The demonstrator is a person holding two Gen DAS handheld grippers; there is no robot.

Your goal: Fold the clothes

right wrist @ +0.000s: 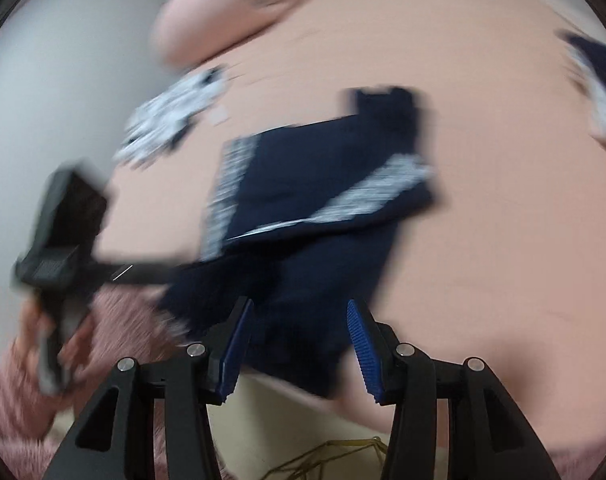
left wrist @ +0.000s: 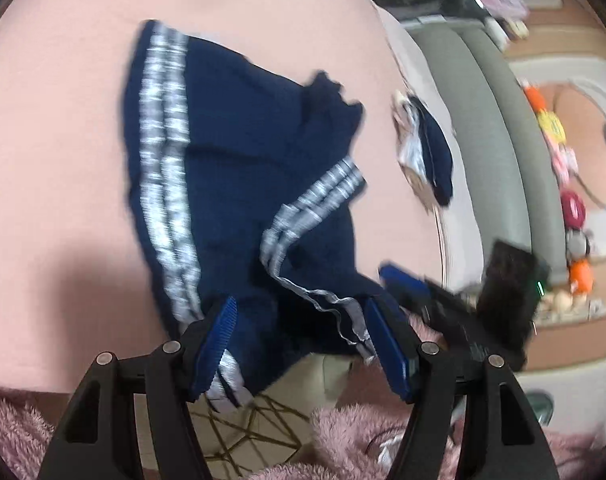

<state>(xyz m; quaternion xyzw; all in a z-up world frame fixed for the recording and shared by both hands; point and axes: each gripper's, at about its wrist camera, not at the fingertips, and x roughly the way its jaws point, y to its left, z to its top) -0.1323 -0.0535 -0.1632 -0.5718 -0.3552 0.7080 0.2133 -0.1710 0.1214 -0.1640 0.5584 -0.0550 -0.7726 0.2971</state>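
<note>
On the left of the left wrist view spreads the pink bed [left wrist: 63,168], bare there apart from a small white scrap at its far edge. Toward the middle lies the navy garment [left wrist: 231,184], crumpled, with a white striped band running down its left side and a second striped band folded across its right half. Its near edge hangs over the near edge of the bed, and there it passes between the blue pads of the left hand-held gripper [left wrist: 299,340]. The jaws stand wide with the cloth bunched between them; the blur leaves it unclear whether the pads press on it. Right of the garment, well apart, a small navy and white item [left wrist: 427,152] lies near the bed's right edge. Just right of the left pads, the right hand-held gripper [left wrist: 407,284] reaches in, blurred. Beyond the bed on the right are a grey padded edge and a patterned floor mat [left wrist: 575,92].

In the right wrist view, the left hand-held gripper's black body shows at far left, held in a hand [right wrist: 63,344] with a fluffy pink sleeve [right wrist: 11,400]. A white patterned cloth [right wrist: 171,116] lies far left on the bed. In the middle the navy garment is partly folded. The right hand-held gripper's jaws stand moderately apart, the garment's near edge between them, pads not visibly pressing.
</note>
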